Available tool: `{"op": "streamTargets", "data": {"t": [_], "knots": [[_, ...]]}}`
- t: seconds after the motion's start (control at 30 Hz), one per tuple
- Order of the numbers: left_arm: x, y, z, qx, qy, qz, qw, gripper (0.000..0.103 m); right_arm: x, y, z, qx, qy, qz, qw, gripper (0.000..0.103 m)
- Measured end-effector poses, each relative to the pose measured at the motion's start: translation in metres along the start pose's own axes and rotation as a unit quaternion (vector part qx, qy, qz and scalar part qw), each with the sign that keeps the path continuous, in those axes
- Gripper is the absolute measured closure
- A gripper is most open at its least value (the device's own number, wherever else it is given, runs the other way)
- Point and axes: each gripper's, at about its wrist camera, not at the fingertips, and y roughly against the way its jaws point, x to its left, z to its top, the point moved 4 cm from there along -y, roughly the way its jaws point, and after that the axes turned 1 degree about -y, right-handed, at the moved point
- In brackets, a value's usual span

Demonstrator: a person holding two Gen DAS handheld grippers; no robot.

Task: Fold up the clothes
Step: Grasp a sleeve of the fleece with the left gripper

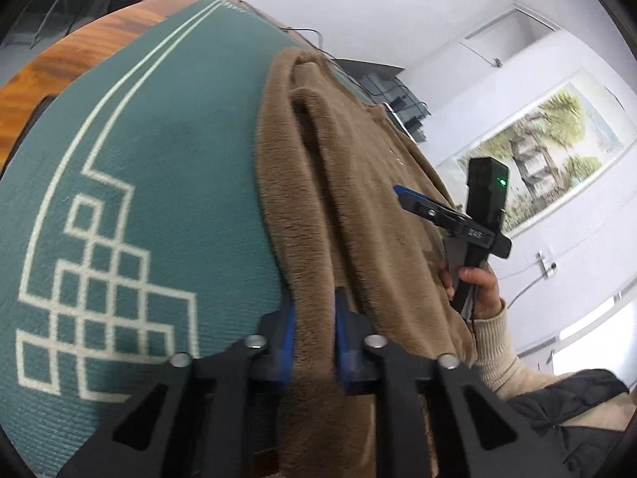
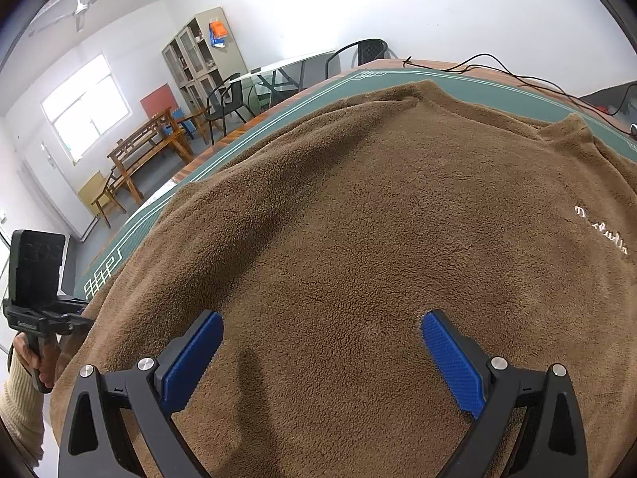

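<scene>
Pinching a fold of the brown fleece top [image 1: 358, 207], the left gripper [image 1: 314, 334] has its jaws clamped narrow on the cloth, blue pads pressed to both sides of a raised ridge at the garment's edge. The right gripper [image 2: 322, 358] hovers over the middle of the top with jaws wide, nothing between them; whether the pad tips touch the pile I cannot tell. The top lies spread on the green mat [image 1: 139, 199] covering the worktop [image 1: 59, 63], reaching from the near edge toward the far edge, neckline at the far side, white script on the chest. Step in hand looks like the first side fold. To do it well: keep the left pinch firm, lift just enough to clear the pile, carry the edge across toward the middle, and let the right jaws take the matching hem so the fold line stays straight.
</scene>
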Motion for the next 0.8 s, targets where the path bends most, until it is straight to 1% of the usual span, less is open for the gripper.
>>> {"op": "streamTargets", "data": {"t": [0.03, 0.17, 0.3, 0.37, 0.43, 0.5, 0.6, 0.63, 0.7, 0.77, 0.8], "knots": [[-0.001, 0.000, 0.000, 0.000, -0.001, 0.007, 1.0000, 0.090, 0.000, 0.000, 0.000, 0.000, 0.000, 0.000, 1.000, 0.001], [-0.010, 0.000, 0.000, -0.007, -0.003, 0.056, 0.9984, 0.092, -0.001, 0.000, 0.000, 0.000, 0.000, 0.000, 1.000, 0.001], [-0.027, 0.021, 0.012, -0.044, -0.018, 0.083, 0.9954, 0.092, -0.001, 0.000, 0.001, -0.001, -0.001, 0.001, 1.000, 0.001], [-0.036, 0.039, 0.023, -0.068, -0.031, 0.093, 0.9928, 0.092, -0.001, 0.000, 0.001, -0.001, -0.002, 0.002, 1.000, 0.001], [-0.043, 0.059, 0.038, -0.095, -0.044, 0.115, 0.9878, 0.096, -0.001, 0.000, 0.001, -0.001, -0.001, 0.001, 1.000, 0.001], [-0.046, 0.081, 0.057, -0.126, -0.051, 0.137, 0.9812, 0.096, 0.000, 0.000, 0.001, -0.001, -0.001, 0.001, 1.000, 0.001], [-0.037, 0.113, 0.083, -0.163, -0.038, 0.143, 0.9754, 0.096, 0.001, 0.000, 0.001, -0.001, -0.002, 0.002, 1.000, 0.001], [-0.032, 0.119, 0.090, -0.167, -0.032, 0.136, 0.9760, 0.096, 0.001, 0.000, 0.001, -0.002, -0.002, 0.002, 1.000, 0.001], [-0.021, 0.124, 0.096, -0.165, -0.014, 0.122, 0.9788, 0.096, 0.000, 0.000, 0.001, -0.002, -0.003, 0.003, 1.000, 0.001], [-0.010, 0.118, 0.091, -0.143, -0.007, 0.104, 0.9841, 0.096, -0.001, 0.000, 0.001, -0.002, -0.004, 0.004, 1.000, 0.001], [-0.003, 0.111, 0.085, -0.129, -0.002, 0.109, 0.9857, 0.096, -0.002, 0.000, 0.001, -0.002, -0.004, 0.005, 1.000, 0.001]]}}
